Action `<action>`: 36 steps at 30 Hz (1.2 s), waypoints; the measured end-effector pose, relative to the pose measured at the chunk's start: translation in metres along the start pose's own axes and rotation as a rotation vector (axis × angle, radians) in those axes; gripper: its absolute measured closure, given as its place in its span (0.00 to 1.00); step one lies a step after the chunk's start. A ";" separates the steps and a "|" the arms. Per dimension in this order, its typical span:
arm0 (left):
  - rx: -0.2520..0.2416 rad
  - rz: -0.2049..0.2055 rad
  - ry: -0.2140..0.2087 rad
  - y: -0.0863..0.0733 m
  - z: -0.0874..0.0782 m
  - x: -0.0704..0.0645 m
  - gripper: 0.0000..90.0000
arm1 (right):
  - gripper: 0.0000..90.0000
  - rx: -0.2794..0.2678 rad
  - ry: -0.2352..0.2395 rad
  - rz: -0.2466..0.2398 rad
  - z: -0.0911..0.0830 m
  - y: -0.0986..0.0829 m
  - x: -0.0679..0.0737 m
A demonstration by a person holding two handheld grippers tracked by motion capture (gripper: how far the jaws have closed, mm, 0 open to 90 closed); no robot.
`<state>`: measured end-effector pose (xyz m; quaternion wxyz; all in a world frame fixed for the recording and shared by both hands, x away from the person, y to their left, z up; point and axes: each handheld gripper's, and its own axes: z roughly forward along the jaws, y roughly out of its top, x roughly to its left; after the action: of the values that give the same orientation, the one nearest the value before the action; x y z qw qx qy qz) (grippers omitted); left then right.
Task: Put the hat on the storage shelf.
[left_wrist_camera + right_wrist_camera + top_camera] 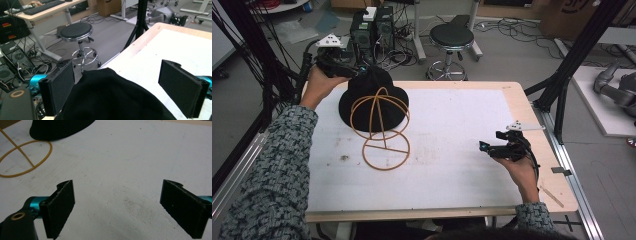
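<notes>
Left hand-held gripper (122,87) is hovering open astride the black hat (371,97) at the table's (462,165) far-left, while the right hand-held gripper (492,148) is idling open, well apart.

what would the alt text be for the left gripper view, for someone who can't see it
Two open black jaws of the left gripper straddle the crown of a black hat at the far corner of a white-topped table. Beyond the table edge, on a grey floor, stand a black round stool with a chrome base and a desk with a keyboard.
</notes>
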<state>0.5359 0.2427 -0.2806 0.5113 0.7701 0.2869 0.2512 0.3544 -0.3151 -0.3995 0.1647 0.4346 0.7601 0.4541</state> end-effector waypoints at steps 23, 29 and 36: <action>0.078 -0.067 0.043 -0.034 0.063 0.008 0.16 | 0.14 0.015 0.025 -0.013 0.007 -0.001 0.006; 0.078 -0.075 0.041 -0.035 0.066 0.008 0.17 | 0.14 0.014 0.029 -0.012 0.006 0.000 0.007; 0.069 -0.067 0.038 -0.033 0.062 0.009 0.17 | 0.14 0.016 0.036 -0.018 0.007 0.000 0.008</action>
<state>0.5781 0.2194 -0.3326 0.4872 0.7724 0.3303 0.2385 0.3546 -0.3042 -0.4019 0.1517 0.4208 0.7704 0.4543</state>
